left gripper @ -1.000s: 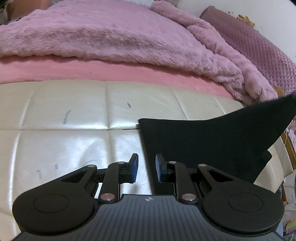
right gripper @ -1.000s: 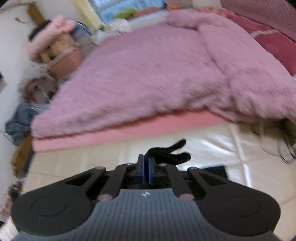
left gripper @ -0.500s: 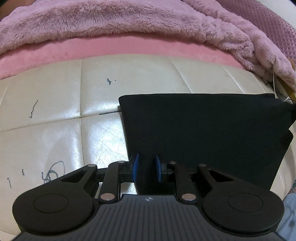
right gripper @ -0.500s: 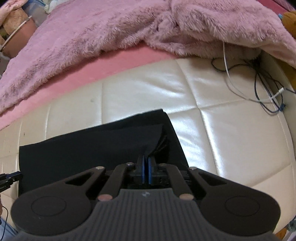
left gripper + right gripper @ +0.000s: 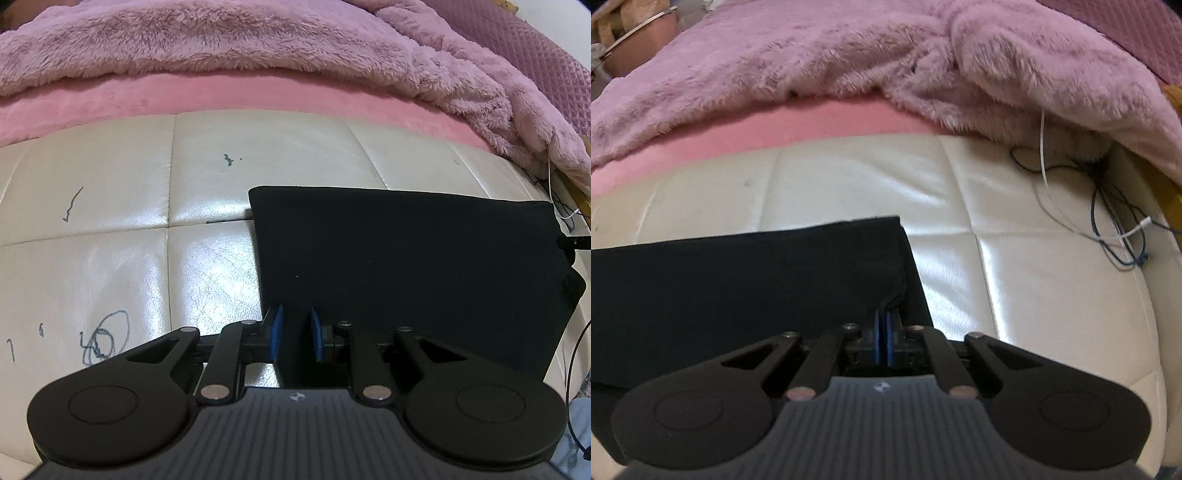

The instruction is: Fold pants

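Note:
The black pants (image 5: 406, 266) lie folded flat in a rectangle on the cream leather surface (image 5: 110, 266). My left gripper (image 5: 295, 332) is open, with its blue pads astride the pants' near left corner. In the right wrist view the pants (image 5: 738, 280) fill the left half. My right gripper (image 5: 883, 328) is shut on the pants' near right corner, where the cloth bunches between the pads.
A fluffy pink blanket (image 5: 258, 48) and a pink sheet (image 5: 184, 96) lie just beyond the leather surface. Loose black and white cables (image 5: 1108, 221) lie at the right. Pen marks (image 5: 103, 339) dot the leather at the left.
Both grippers came down with the pants, which now lie flat and squared. The right gripper stays shut on its corner. The left gripper stays open at the left corner.

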A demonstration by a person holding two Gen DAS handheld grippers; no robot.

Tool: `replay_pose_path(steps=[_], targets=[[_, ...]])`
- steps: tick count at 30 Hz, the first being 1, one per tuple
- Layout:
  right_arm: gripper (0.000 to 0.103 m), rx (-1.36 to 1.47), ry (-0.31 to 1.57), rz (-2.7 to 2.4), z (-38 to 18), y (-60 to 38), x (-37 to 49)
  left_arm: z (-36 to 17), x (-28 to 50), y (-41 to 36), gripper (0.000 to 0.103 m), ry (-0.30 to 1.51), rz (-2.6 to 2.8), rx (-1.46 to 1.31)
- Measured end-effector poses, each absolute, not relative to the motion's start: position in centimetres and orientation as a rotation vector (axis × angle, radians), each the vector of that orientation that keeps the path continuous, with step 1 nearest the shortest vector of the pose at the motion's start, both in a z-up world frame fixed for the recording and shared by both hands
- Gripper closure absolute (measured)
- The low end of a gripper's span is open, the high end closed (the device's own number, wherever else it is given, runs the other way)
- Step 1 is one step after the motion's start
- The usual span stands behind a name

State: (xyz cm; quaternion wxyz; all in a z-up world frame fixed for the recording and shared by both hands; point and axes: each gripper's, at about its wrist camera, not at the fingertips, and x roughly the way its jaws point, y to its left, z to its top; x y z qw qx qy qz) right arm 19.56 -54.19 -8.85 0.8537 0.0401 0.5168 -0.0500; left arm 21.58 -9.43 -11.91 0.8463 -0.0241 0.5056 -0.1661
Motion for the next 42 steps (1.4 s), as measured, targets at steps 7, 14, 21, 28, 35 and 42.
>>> replay_pose_path(steps=[7,14,21,28,35,42], targets=[[0.103,0.022,1.117,-0.127,-10.2,-53.7,20.1,-11.9,21.4,-9.3,0.082,1.057,-0.346,-0.061],[0.096,-0.027,1.051,-0.251,-7.8,-53.8,18.3,-10.1,19.7,-8.7,0.081,1.067,-0.387,-0.102],[0.095,-0.017,0.893,-0.038,-6.7,-47.7,14.8,-10.1,16.1,-10.5,0.081,1.096,-0.478,0.019],[0.097,0.009,0.964,-0.050,-10.6,-47.4,14.3,-11.0,13.9,-10.2,0.081,1.138,-0.474,0.041],[0.097,0.004,0.974,-0.068,-11.3,-47.1,14.5,-10.7,13.3,-9.4,0.081,1.170,-0.488,0.028],[0.095,0.045,0.934,-0.120,-8.5,-46.4,13.4,-8.2,14.5,-6.3,0.065,1.108,-0.498,-0.087]])
